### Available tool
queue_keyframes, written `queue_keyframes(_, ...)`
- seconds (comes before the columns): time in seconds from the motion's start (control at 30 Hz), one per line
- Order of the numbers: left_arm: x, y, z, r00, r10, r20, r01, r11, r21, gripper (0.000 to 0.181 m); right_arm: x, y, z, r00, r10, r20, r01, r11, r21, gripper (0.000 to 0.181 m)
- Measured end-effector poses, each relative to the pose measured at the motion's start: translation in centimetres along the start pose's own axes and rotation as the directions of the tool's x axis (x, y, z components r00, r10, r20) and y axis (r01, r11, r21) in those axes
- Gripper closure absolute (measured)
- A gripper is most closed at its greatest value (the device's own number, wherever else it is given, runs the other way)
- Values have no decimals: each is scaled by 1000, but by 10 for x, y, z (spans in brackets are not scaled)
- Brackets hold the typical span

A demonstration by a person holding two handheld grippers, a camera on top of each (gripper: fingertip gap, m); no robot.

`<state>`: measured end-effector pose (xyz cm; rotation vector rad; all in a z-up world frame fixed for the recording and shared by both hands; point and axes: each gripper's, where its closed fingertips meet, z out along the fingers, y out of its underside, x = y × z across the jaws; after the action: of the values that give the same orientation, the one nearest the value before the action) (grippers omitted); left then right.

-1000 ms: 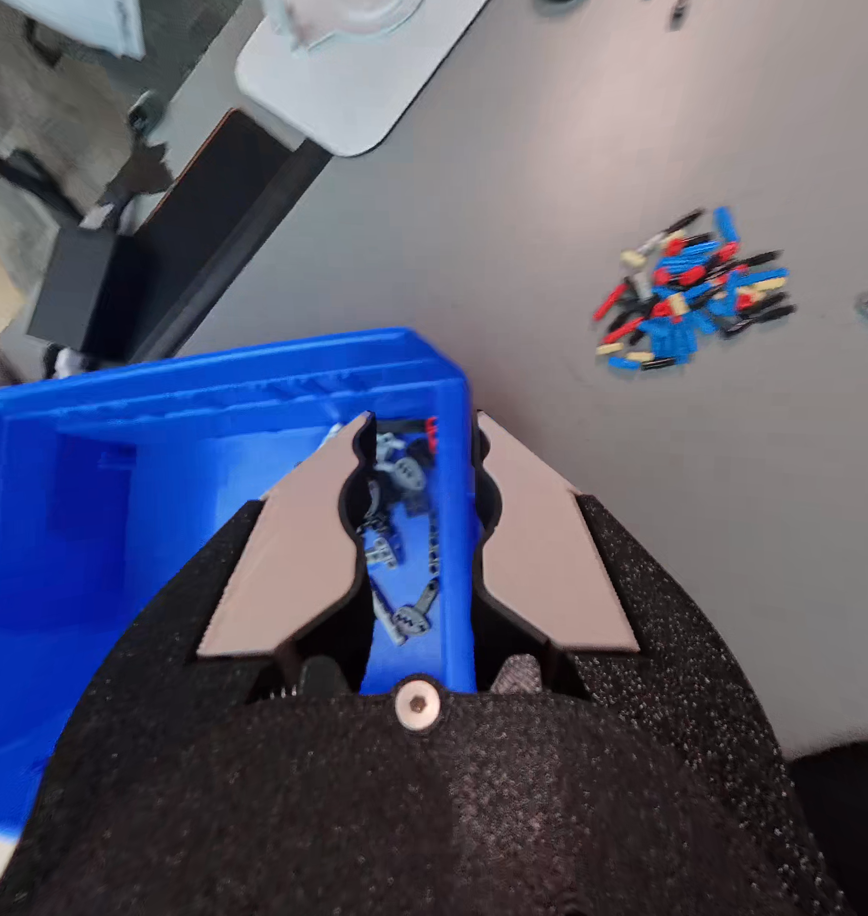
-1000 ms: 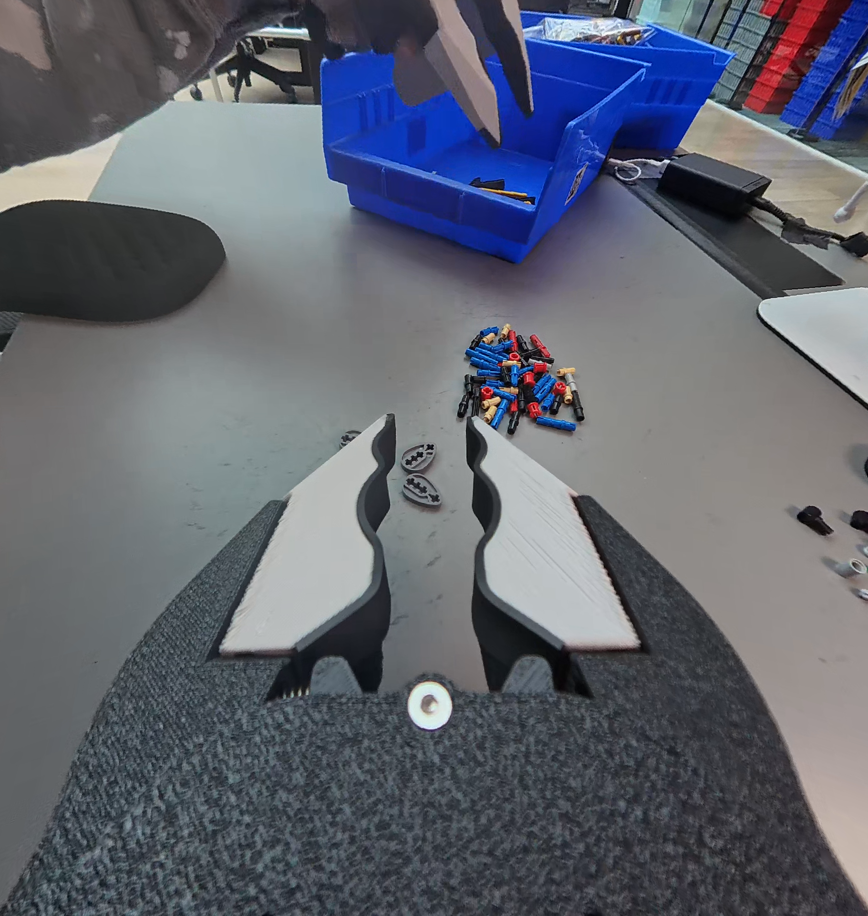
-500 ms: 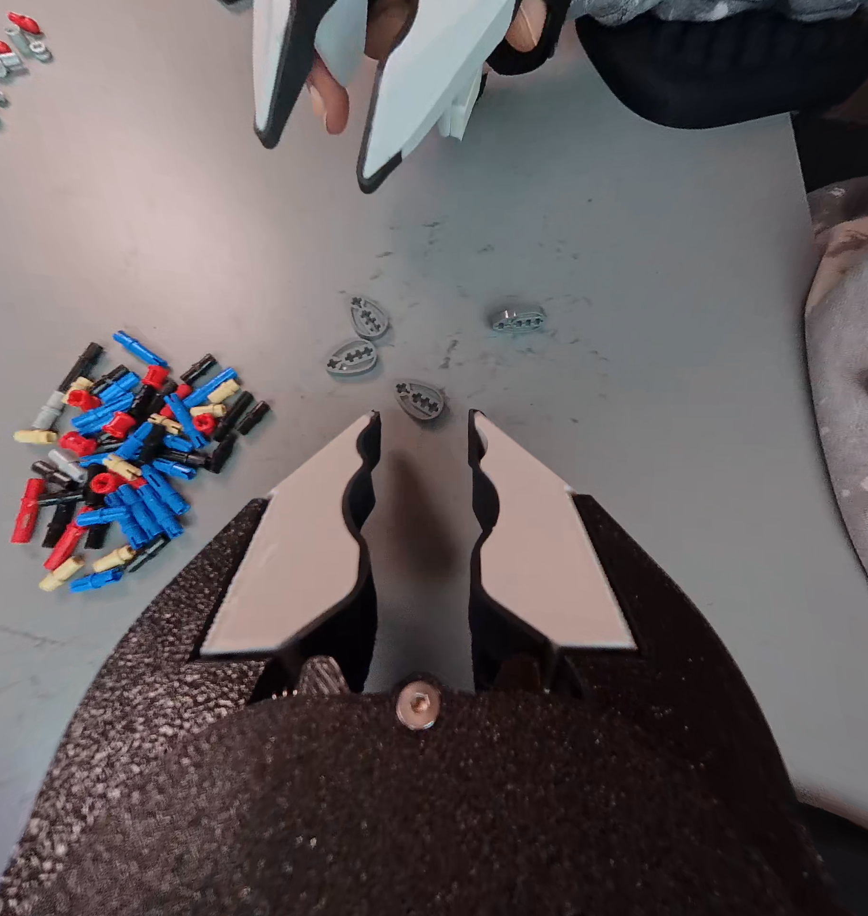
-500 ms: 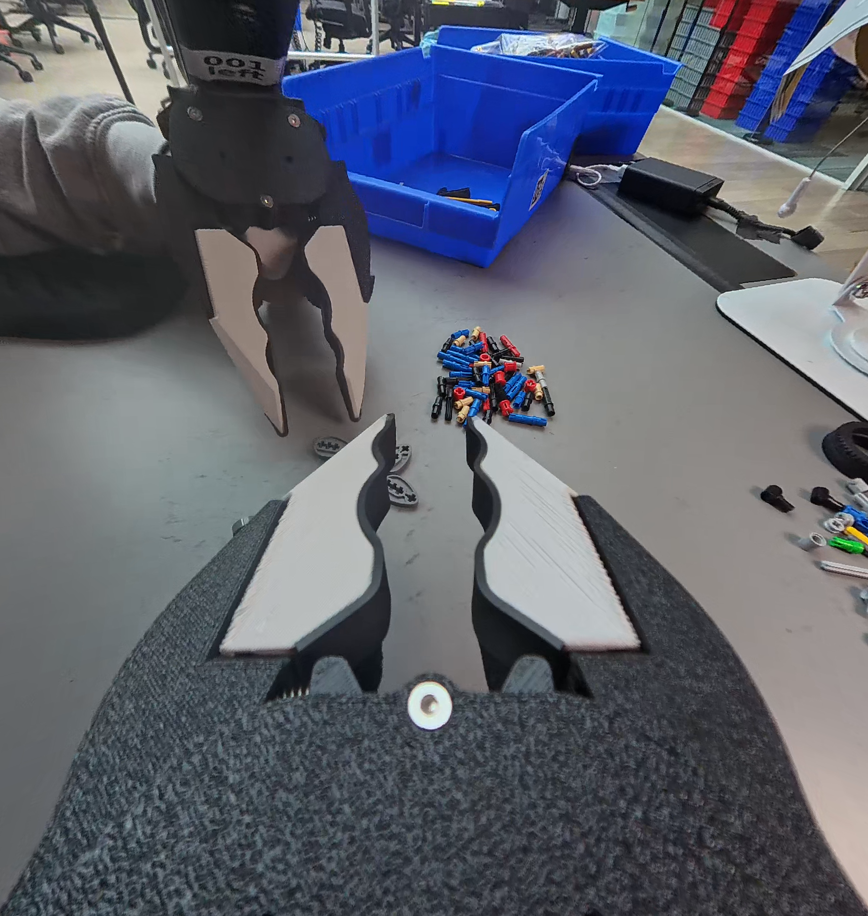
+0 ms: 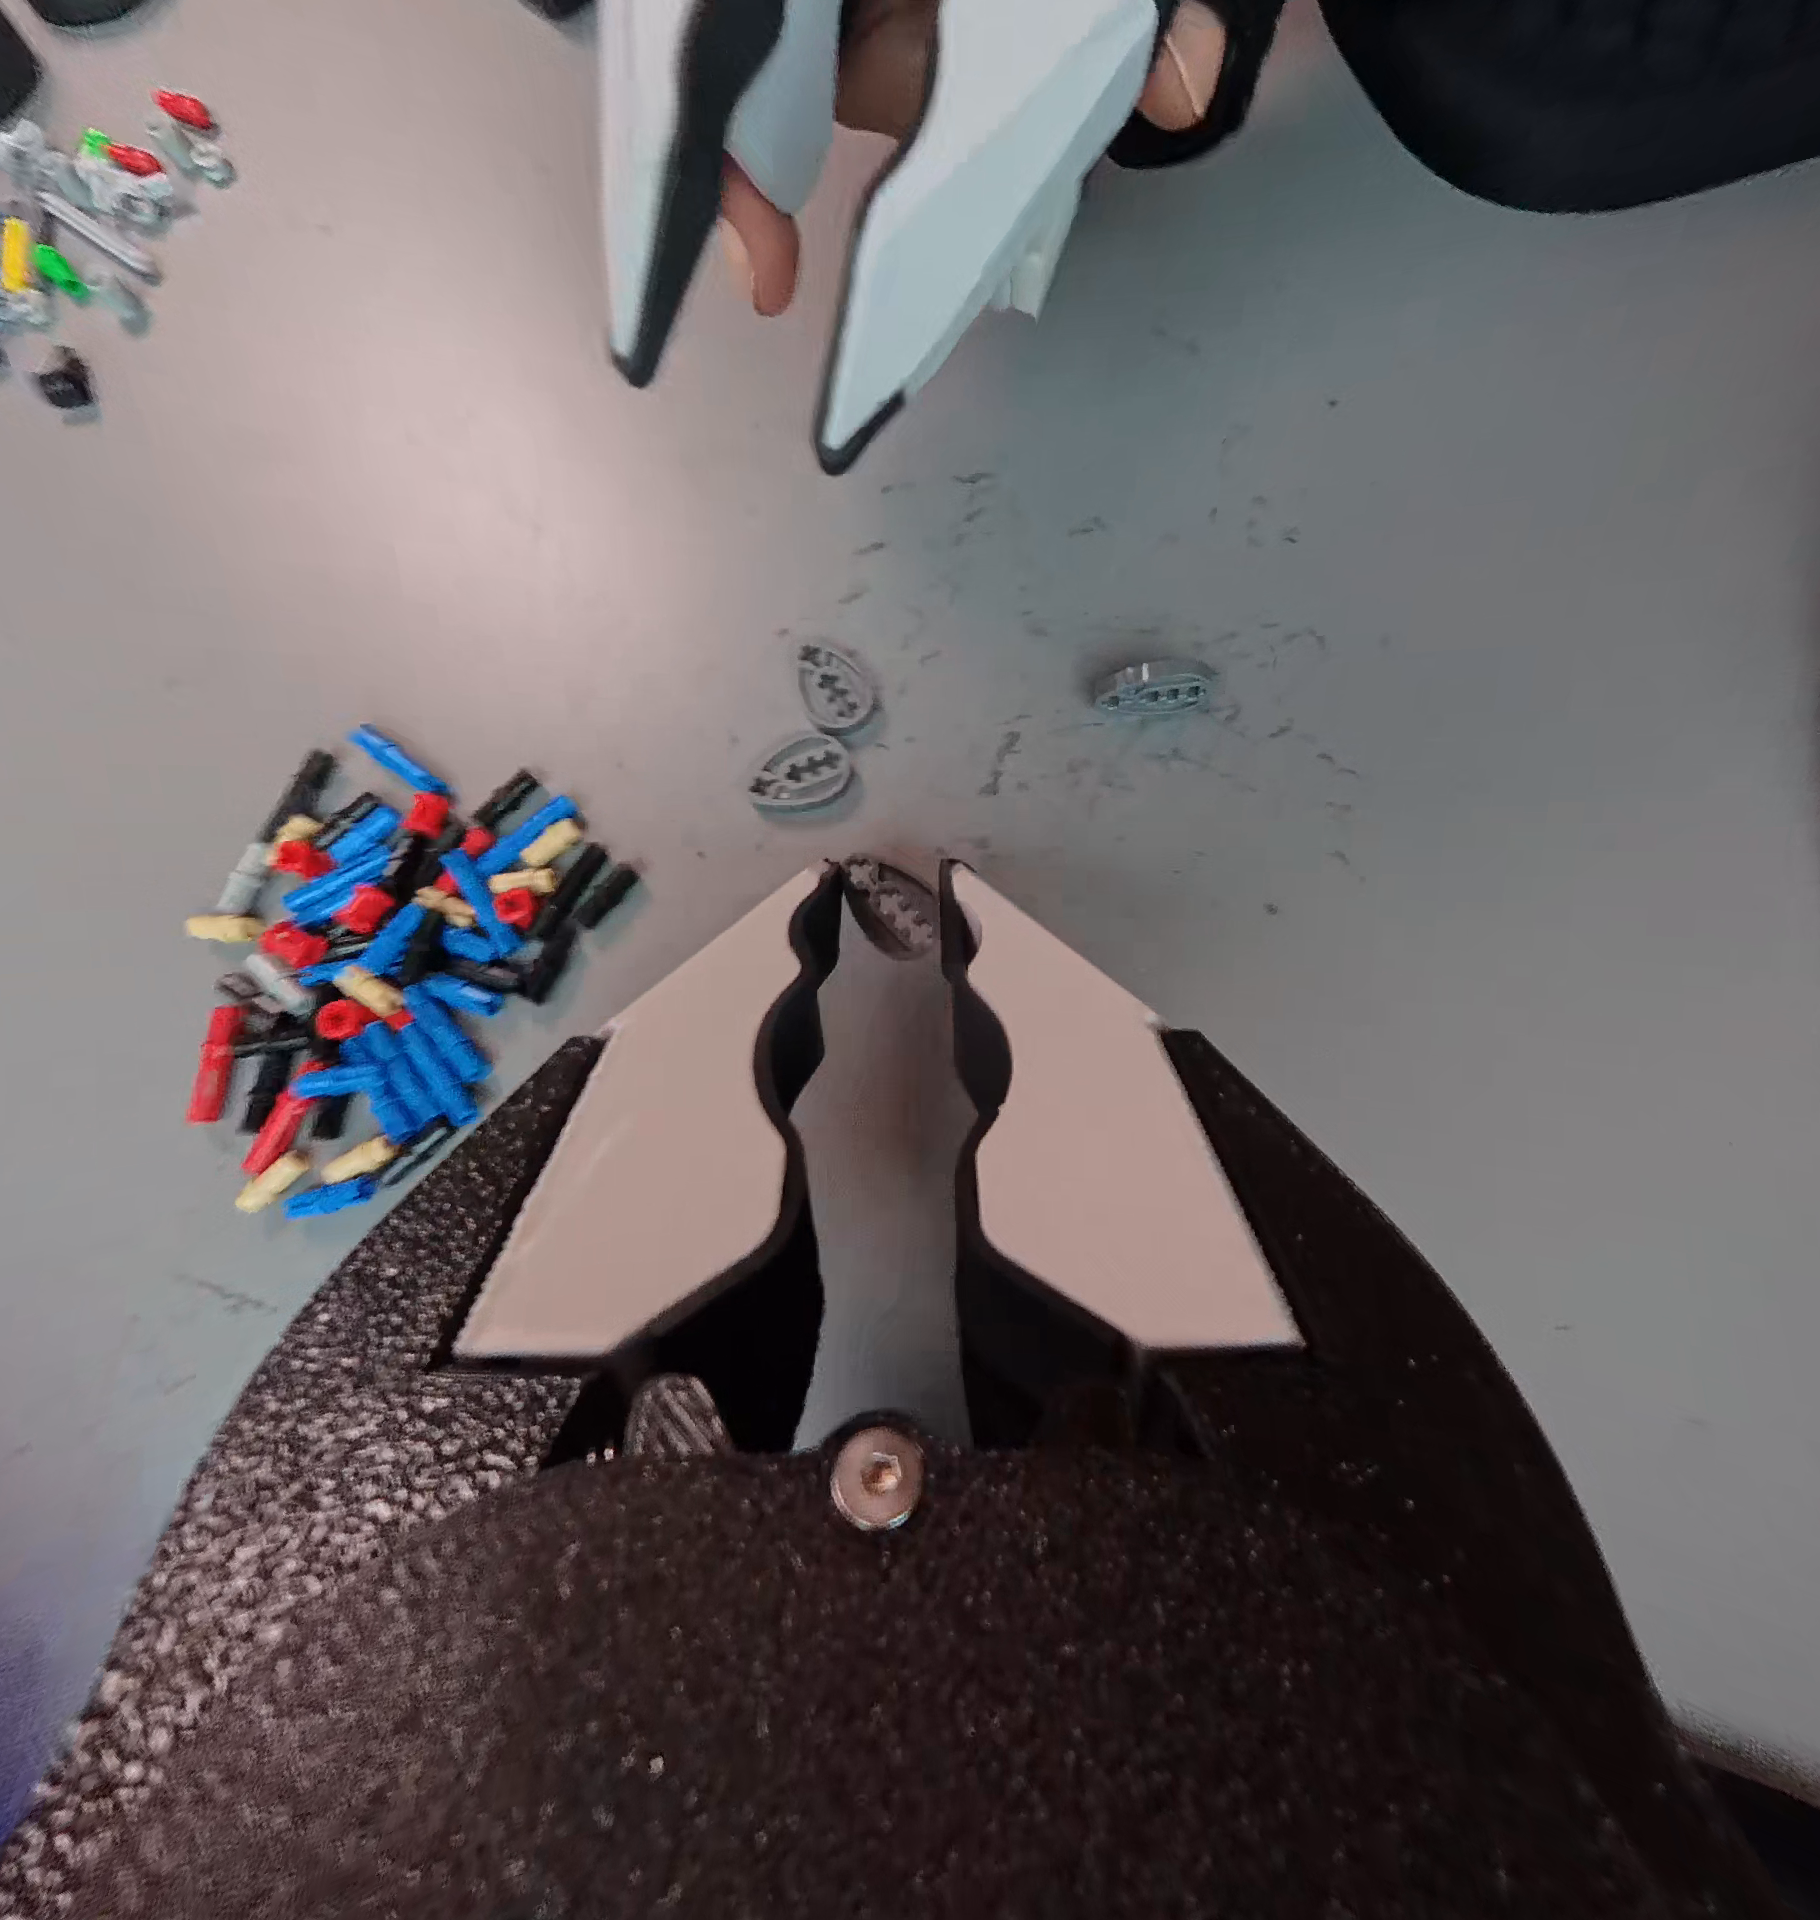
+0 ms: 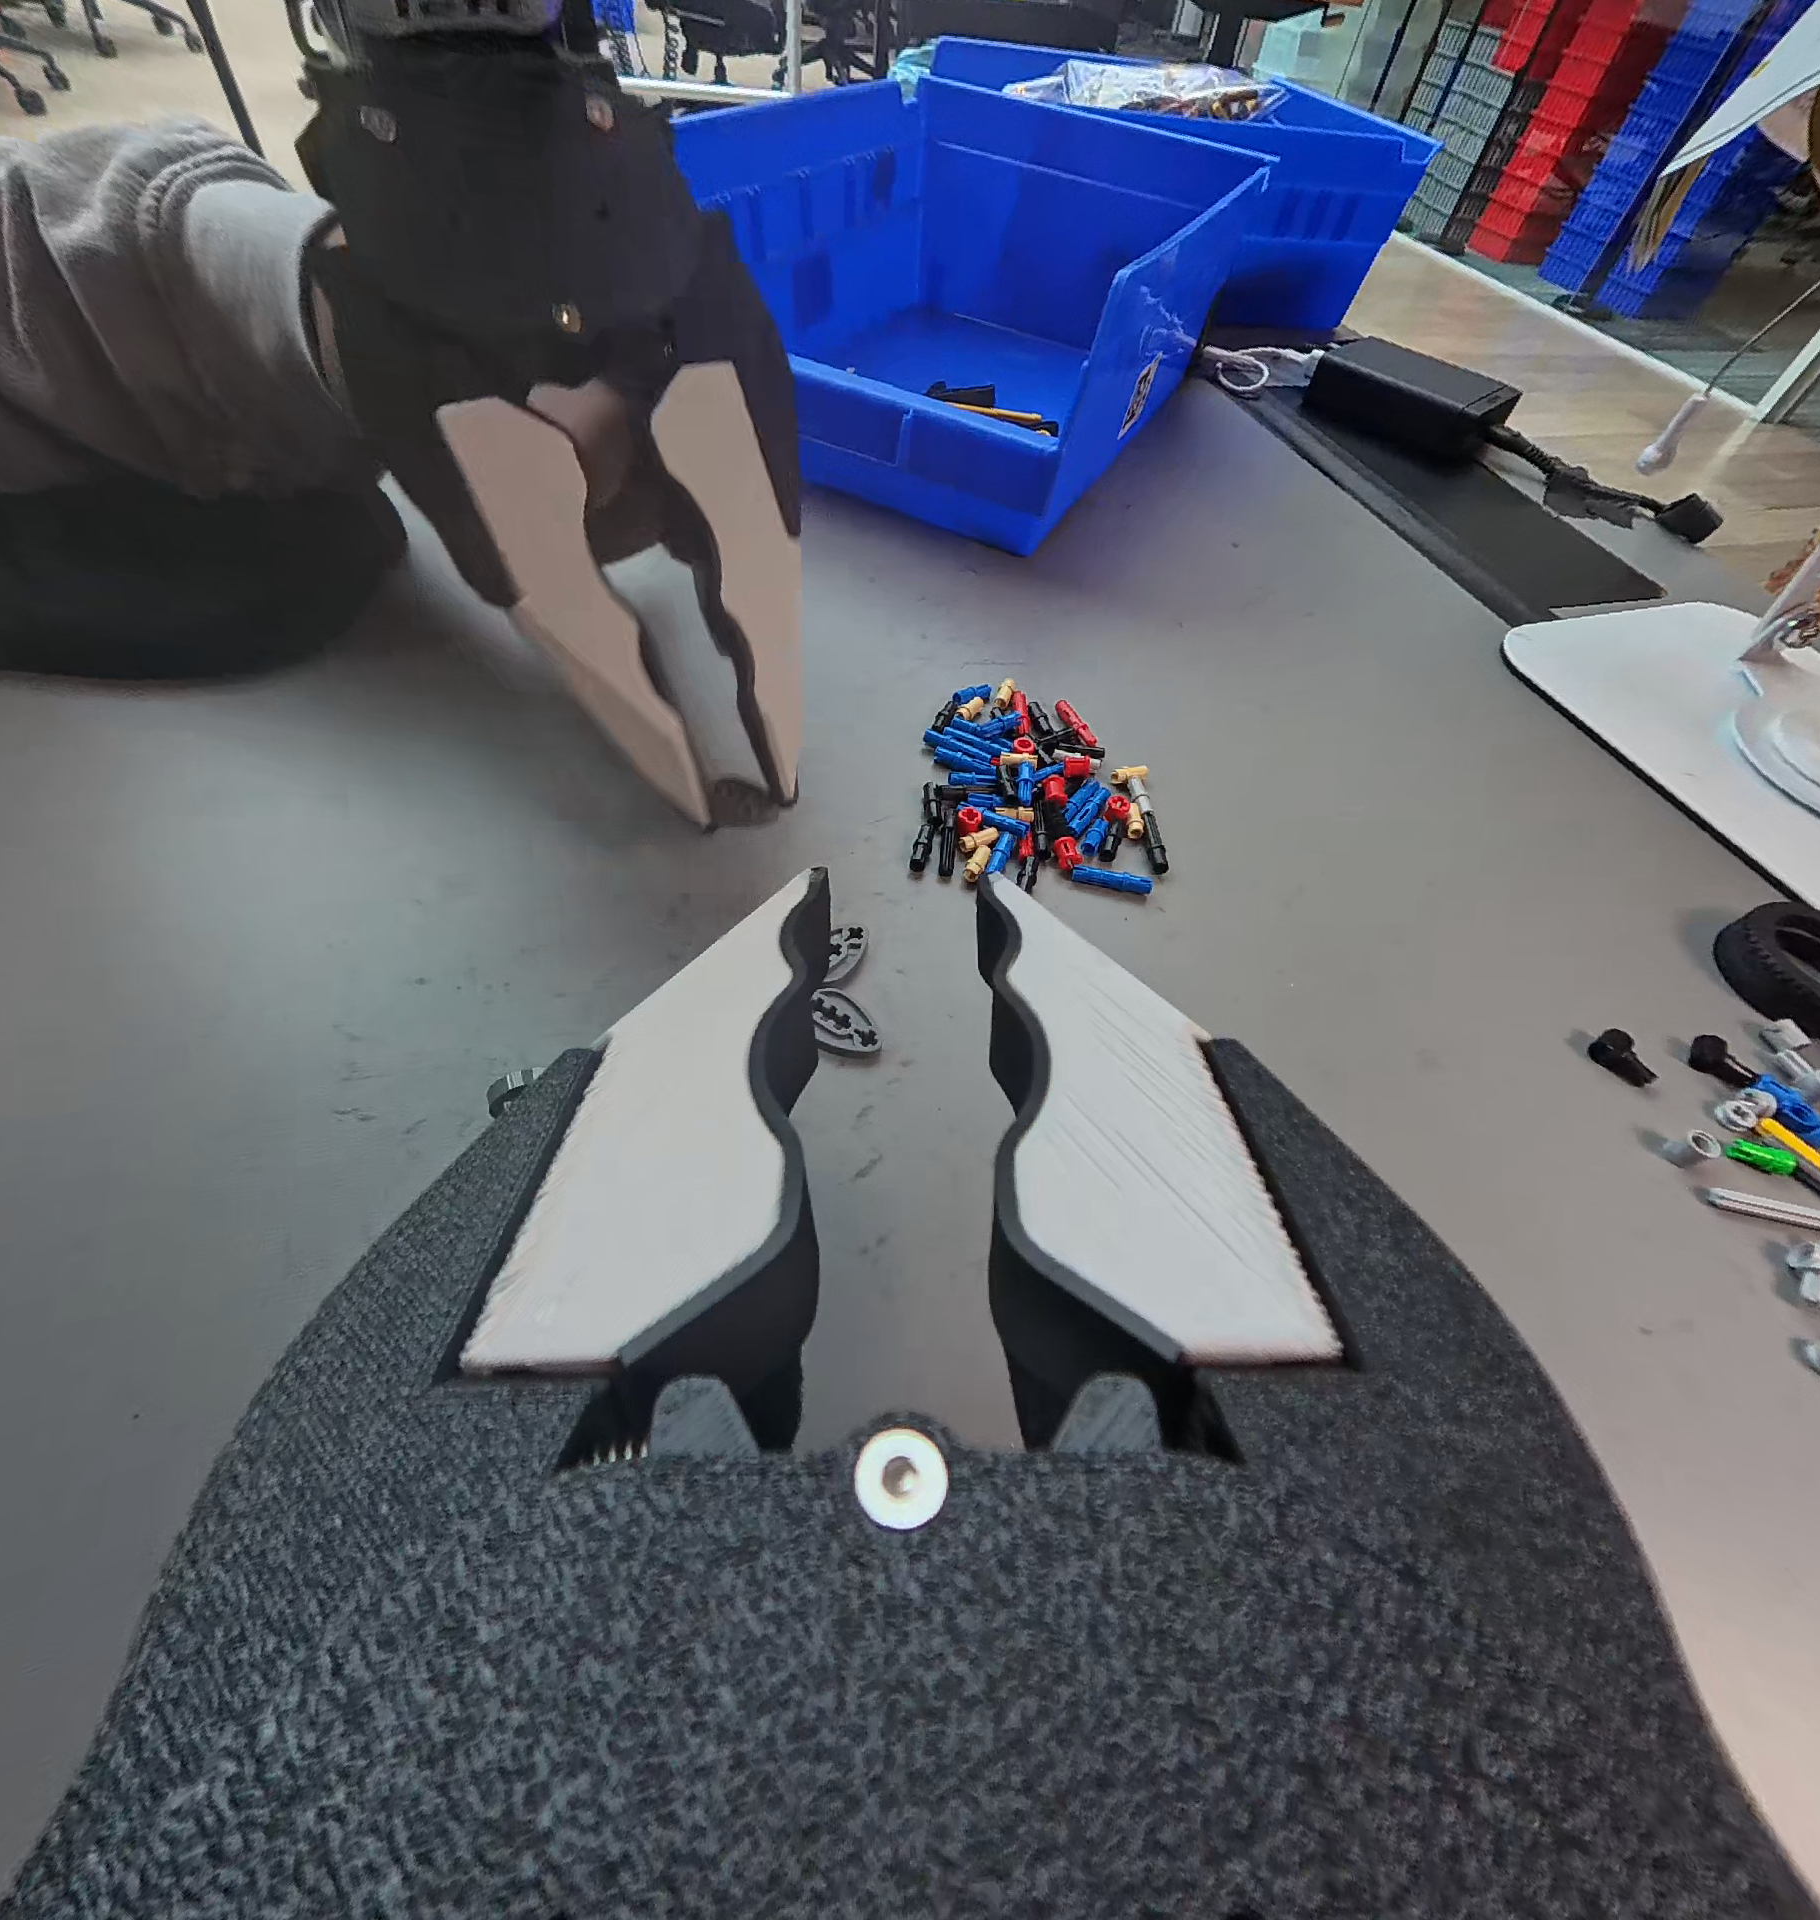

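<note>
The left gripper [image 5: 890, 878] has its fingers around a grey oval piece [image 5: 890, 914] on the bench [image 5: 1405, 935], tips apparently just closing on it; contact is unclear. The right gripper [image 6: 901, 894] hovers with fingers apart, two more oval pieces [image 6: 849, 1018] beside its left finger.

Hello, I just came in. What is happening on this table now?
A person holds a two-finger gripper in each hand over a grey table. The left gripper has its tips down around a small grey oval piece, not visibly clamped. The right gripper hangs open above two more oval pieces. A pile of coloured pins lies beside them, a blue bin behind.
</note>
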<state>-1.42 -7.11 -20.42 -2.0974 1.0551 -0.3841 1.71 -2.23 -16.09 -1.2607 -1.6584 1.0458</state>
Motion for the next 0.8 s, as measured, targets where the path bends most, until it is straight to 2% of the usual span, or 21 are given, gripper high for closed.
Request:
queue_keyframes(0.03,-19,-4,-16,996,-2,90,0,1000,25,171,0,0,0,1000,0,-2,0,1000,-2,154)
queue_keyframes(0.13,-94,-9,-89,902,-112,418,69,991,116,173,1,1,0,1000,7,2,-7,1000,-4,153)
queue_keyframes(0.23,-134,13,-140,797,-253,549,186,967,176,174,1,1,1,1000,7,4,-7,1000,-5,153)
queue_keyframes(0.33,-152,38,-159,715,-322,621,270,946,180,174,1,0,1,1000,2,-1,-2,1000,-3,153)
queue_keyframes(0.4,-161,58,-162,653,-333,680,333,933,136,173,1,0,1,1000,-1,-3,1,1000,-4,153)
queue_keyframes(0.5,-166,71,-158,615,-326,718,374,922,98,158,1,1,1,1000,-5,-3,5,1000,-8,153)
queue_keyframes(0.6,-165,71,-153,627,-323,709,374,923,90,152,0,1,1,1000,-9,-5,9,1000,-9,153)
queue_keyframes(0.67,-155,55,-143,691,-314,651,320,941,115,150,1,1,0,1000,-8,-5,8,1000,-7,153)
queue_keyframes(0.73,-121,23,-115,839,-290,460,238,957,169,155,2,0,0,1000,-3,-7,3,1000,-3,153)
queue_keyframes(0.8,-64,-11,-77,962,-211,172,172,961,218,156,4,0,-1,1000,8,-10,-8,1000,2,153)
